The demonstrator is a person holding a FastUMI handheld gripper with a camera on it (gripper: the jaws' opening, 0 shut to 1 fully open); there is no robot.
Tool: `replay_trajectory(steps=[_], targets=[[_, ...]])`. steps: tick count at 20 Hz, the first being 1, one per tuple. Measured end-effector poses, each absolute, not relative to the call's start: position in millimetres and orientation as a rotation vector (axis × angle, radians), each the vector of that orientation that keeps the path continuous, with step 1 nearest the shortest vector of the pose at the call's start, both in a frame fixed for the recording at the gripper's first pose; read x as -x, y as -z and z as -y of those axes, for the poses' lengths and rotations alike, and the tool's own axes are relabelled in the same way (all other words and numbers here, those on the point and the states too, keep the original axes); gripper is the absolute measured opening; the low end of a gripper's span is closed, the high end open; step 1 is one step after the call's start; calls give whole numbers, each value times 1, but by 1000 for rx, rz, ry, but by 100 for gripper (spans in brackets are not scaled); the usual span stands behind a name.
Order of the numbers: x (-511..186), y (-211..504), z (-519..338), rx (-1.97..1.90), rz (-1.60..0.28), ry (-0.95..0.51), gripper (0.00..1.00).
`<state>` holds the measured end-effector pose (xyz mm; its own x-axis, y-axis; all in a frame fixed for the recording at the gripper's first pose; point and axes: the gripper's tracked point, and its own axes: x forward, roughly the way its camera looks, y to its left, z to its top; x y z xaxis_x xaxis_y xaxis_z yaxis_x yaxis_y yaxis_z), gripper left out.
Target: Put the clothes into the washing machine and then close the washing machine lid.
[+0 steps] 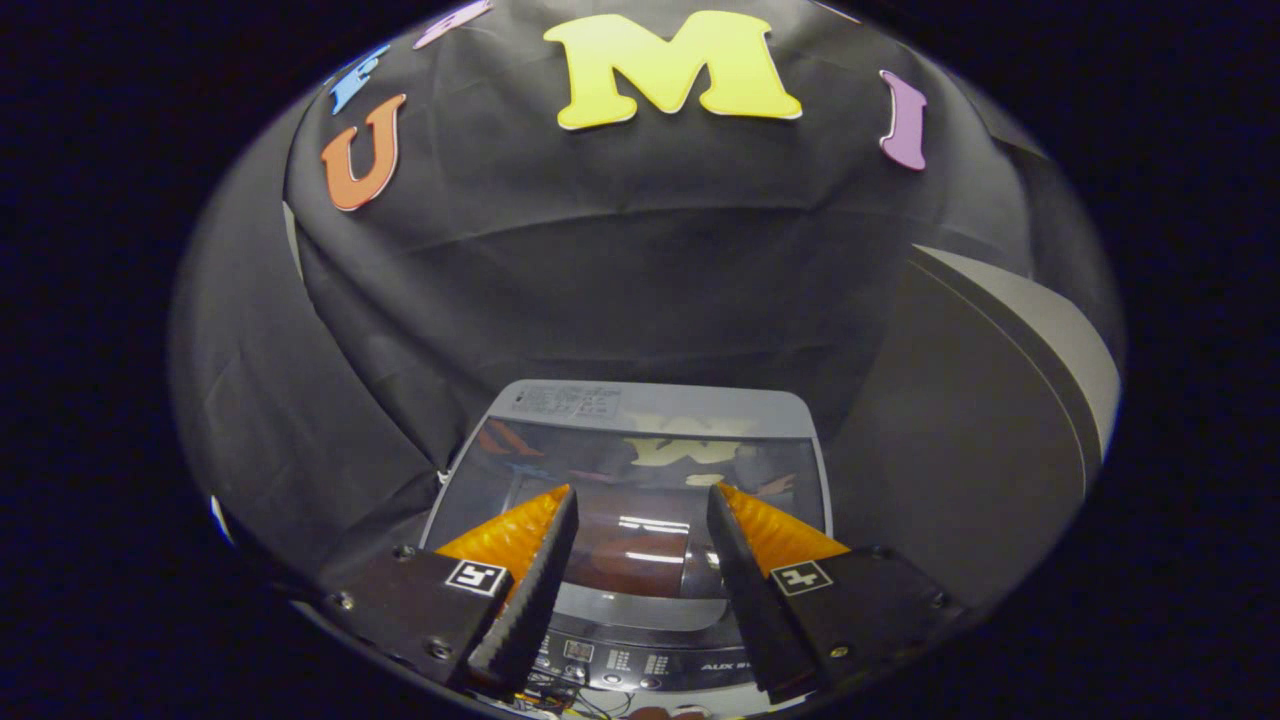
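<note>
A grey top-loading washing machine (640,400) stands below and just ahead of my fingers. Its dark glass lid (640,470) lies flat and shut, mirroring the booth wall. The control panel (640,660) runs along the machine's near edge, under and between my fingers. My gripper (640,492) hovers above the lid, open, with nothing between its fingers. I see no clothes on or around the machine.
Black cloth walls rise close behind the machine and to its left. A large grey rounded panel (1050,340) stands to the right of the machine. Some loose wires (560,700) show at the near edge below the control panel.
</note>
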<state>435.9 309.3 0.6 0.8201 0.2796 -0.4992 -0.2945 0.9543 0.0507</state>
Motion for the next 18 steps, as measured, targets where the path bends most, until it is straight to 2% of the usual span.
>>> replay_trajectory(steps=[3, 9, 18], targets=[[-420, -9, -300, 26, -485, -313, 86], [-368, -33, -273, 93, -339, -361, 87], [-248, -53, -198, 122, -143, -370, 88]])
